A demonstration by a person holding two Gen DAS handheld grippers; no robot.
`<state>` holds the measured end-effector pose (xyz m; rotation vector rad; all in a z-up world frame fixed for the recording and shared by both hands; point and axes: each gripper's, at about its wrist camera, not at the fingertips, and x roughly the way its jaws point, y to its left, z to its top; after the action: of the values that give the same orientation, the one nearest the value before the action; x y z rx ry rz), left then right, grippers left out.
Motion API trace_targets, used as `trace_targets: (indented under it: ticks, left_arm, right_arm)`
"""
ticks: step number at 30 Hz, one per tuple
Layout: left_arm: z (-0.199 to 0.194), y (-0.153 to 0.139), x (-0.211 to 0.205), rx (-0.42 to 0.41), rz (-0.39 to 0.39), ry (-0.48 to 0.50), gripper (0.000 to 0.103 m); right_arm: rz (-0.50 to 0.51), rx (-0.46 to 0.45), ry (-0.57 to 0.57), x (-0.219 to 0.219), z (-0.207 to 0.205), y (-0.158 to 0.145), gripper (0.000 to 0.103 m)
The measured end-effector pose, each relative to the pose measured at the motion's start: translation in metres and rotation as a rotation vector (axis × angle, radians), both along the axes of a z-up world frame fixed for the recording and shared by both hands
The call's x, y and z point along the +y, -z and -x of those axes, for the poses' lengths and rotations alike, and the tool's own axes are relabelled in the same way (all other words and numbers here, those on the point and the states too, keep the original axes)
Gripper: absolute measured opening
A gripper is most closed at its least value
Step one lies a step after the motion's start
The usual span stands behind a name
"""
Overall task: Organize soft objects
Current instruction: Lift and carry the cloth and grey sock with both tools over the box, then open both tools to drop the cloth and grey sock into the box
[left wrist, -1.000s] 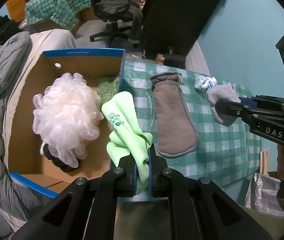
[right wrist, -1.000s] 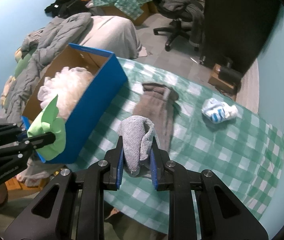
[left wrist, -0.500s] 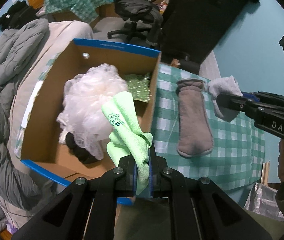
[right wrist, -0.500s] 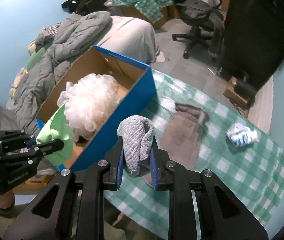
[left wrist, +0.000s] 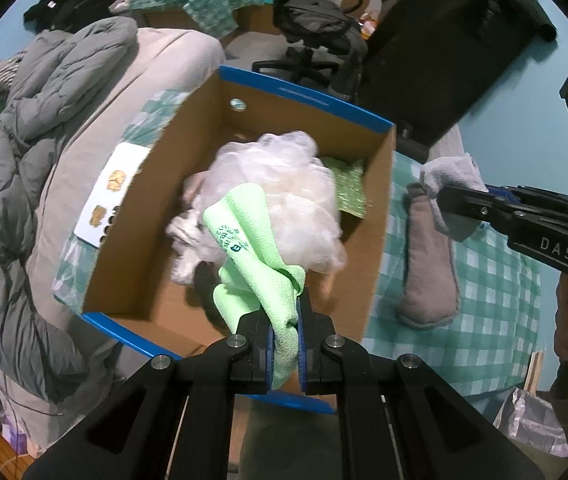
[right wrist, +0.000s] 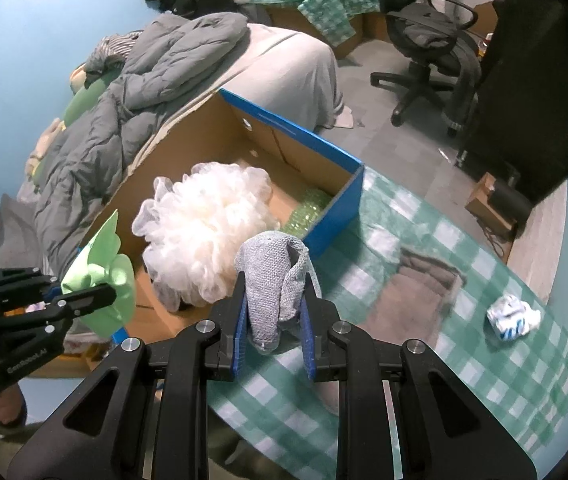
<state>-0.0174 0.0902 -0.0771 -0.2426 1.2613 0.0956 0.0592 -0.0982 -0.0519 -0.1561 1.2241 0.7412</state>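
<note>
My left gripper (left wrist: 285,320) is shut on a light green cloth (left wrist: 251,248) and holds it above the open cardboard box (left wrist: 380,216) with blue rims. A white mesh bath pouf (left wrist: 284,196) and a green glittery piece (left wrist: 350,188) lie in the box. My right gripper (right wrist: 273,312) is shut on a grey knitted cloth (right wrist: 271,276), near the box's right wall. The left gripper with the green cloth (right wrist: 99,276) shows at the left of the right wrist view. A brown-grey mitt (right wrist: 416,296) and a white-and-blue balled sock (right wrist: 514,316) lie on the green checked tablecloth (right wrist: 524,380).
A bed with a grey duvet (right wrist: 143,80) lies left of the box. An office chair (right wrist: 424,44) and a dark cabinet (right wrist: 532,80) stand behind the table. A silver bag (left wrist: 532,420) sits past the table's near right edge.
Both grippers moved left with their cloths. The left one went from the box's right wall to over its inside. The right one went from over the mitt to the box's edge.
</note>
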Motion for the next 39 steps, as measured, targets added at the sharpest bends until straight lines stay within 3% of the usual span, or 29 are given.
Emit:
trace_targets:
  ticks: [25, 27, 29, 32, 35, 39]
  left_arm:
    - [-0.020, 0.056, 0.063, 0.092, -0.025, -0.023, 0.009]
    - [-0.021, 0.060, 0.064, 0.104, -0.031, -0.024, 0.016]
    - [-0.021, 0.062, 0.066, 0.117, -0.038, -0.029, 0.035]
    - [-0.017, 0.057, 0.065, 0.090, -0.057, -0.037, 0.053]
    - [-0.012, 0.048, 0.064, 0.067, -0.063, -0.041, 0.064]
    - [-0.010, 0.040, 0.062, 0.048, -0.059, -0.046, 0.068]
  right_arm:
    - [0.056, 0.035, 0.032, 0.068, -0.048, 0.034, 0.022]
    - [0.059, 0.043, 0.049, 0.070, -0.051, 0.037, 0.027]
    - [0.077, 0.045, 0.062, 0.071, -0.053, 0.040, 0.032]
    - [0.088, 0.033, 0.084, 0.070, -0.053, 0.039, 0.040]
    - [0.079, 0.022, 0.096, 0.063, -0.049, 0.035, 0.053]
    - [0.072, 0.015, 0.108, 0.056, -0.046, 0.031, 0.058]
